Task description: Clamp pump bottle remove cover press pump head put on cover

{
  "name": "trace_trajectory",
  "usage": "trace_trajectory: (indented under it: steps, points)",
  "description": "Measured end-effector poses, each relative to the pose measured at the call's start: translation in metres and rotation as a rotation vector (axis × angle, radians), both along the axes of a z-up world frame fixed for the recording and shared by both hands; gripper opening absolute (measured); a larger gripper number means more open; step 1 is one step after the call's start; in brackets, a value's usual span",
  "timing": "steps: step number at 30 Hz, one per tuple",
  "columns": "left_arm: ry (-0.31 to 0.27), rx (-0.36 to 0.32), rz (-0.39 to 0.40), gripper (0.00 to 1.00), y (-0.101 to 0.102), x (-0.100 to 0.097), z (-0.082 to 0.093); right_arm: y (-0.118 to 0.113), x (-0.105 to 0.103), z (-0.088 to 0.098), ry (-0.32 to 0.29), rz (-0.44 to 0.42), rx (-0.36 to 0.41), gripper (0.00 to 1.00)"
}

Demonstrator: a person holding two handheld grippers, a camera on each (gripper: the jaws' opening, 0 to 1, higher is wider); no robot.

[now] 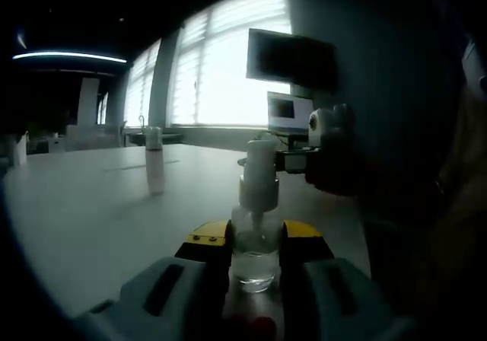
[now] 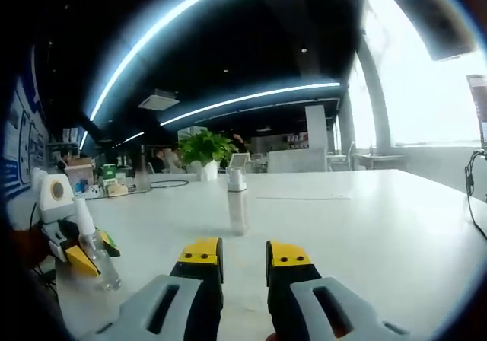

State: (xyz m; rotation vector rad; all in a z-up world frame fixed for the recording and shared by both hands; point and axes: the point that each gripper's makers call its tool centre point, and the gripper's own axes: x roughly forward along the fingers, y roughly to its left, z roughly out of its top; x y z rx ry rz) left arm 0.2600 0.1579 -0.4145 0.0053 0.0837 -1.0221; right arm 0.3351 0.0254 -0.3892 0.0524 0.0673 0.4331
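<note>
A clear pump bottle [image 1: 254, 261] stands upright between the yellow-tipped jaws of my left gripper [image 1: 255, 238], which is shut on its body. Its white pump top [image 1: 259, 177] rises above the jaws. My right gripper [image 1: 297, 158] hangs just right of that top, not touching it. In the right gripper view my right gripper [image 2: 243, 253] is open by a narrow gap with nothing in it. Far to the left there, my left gripper [image 2: 72, 253] holds the bottle [image 2: 97, 250]. A small pale cap-like piece [image 2: 237, 180] stands mid-table, also seen from the left gripper as the cap-like piece [image 1: 154, 138].
The white table [image 2: 365, 219] is wide and glossy. A monitor [image 1: 293, 59] and a laptop [image 1: 289, 113] sit behind the bottle. A potted plant [image 2: 205, 149] and small clutter [image 2: 106, 185] line the far edge. A cable [image 2: 475, 185] hangs at the right.
</note>
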Motion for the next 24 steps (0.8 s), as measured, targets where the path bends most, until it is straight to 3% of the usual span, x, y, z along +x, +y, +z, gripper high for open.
trace_trajectory:
  steps: [7, 12, 24]
  points:
    - [0.001, -0.001, 0.0, 0.16, 0.0, 0.0, 0.0, 0.007, -0.008, 0.008, -0.011, 0.026, -0.006, 0.11]
    - [0.0, 0.0, 0.0, 0.16, 0.0, 0.0, 0.0, 0.012, -0.014, 0.011, -0.005, 0.046, 0.007, 0.0]
    - [0.007, -0.004, 0.002, 0.16, 0.0, 0.0, 0.0, 0.024, -0.029, 0.015, -0.025, 0.096, -0.022, 0.0]
